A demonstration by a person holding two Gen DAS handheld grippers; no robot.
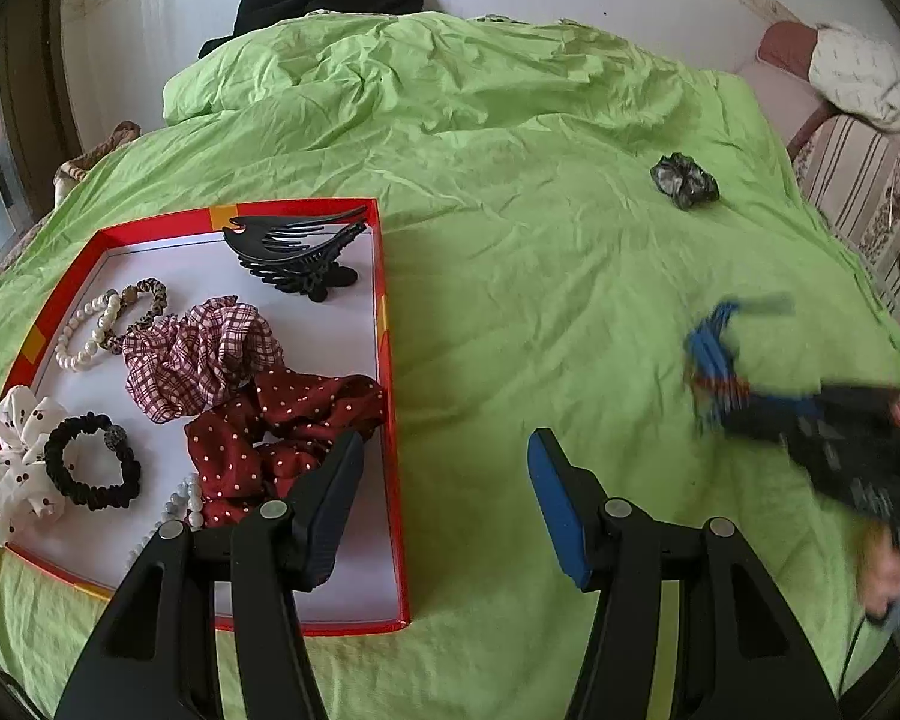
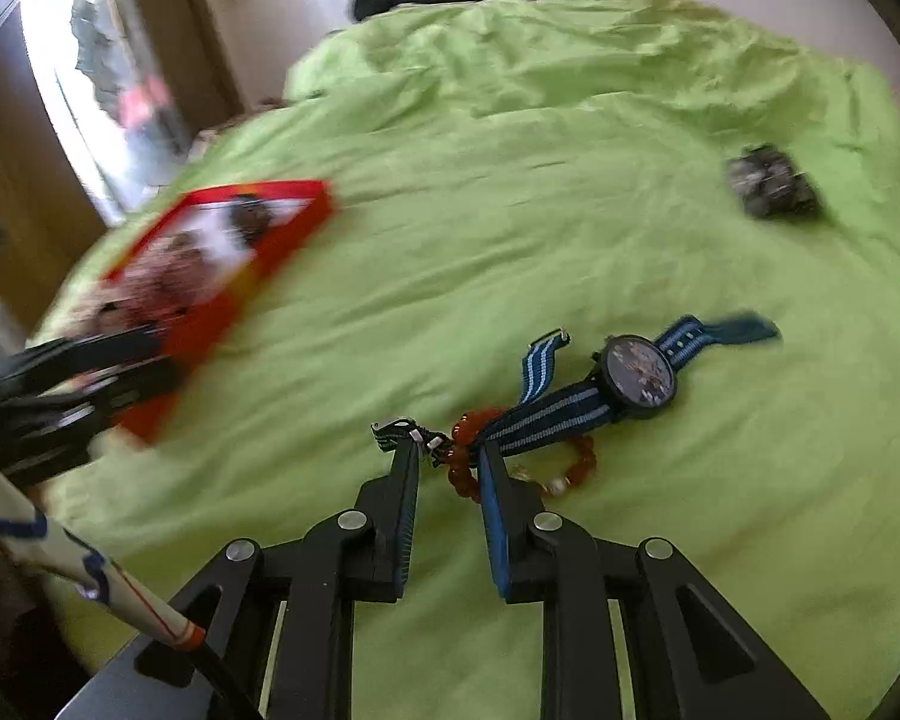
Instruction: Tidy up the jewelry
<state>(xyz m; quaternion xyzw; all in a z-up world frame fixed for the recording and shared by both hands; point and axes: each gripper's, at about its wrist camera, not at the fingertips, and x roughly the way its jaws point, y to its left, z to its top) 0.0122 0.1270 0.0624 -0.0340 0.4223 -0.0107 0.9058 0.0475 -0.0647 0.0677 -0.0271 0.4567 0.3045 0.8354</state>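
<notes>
Our right gripper [image 2: 450,450] at lower centre, part-closed around the blue-striped fabric watch strap [image 2: 546,417], risks snagging the amber bead bracelet [image 2: 588,459] beneath.

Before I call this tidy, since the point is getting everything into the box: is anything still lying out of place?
Yes. A dark scrunchie lies alone far out on the green sheet, away from the red box. The striped-strap watch and an orange bead bracelet also lie loose on the sheet, tangled together at the right gripper.
</notes>
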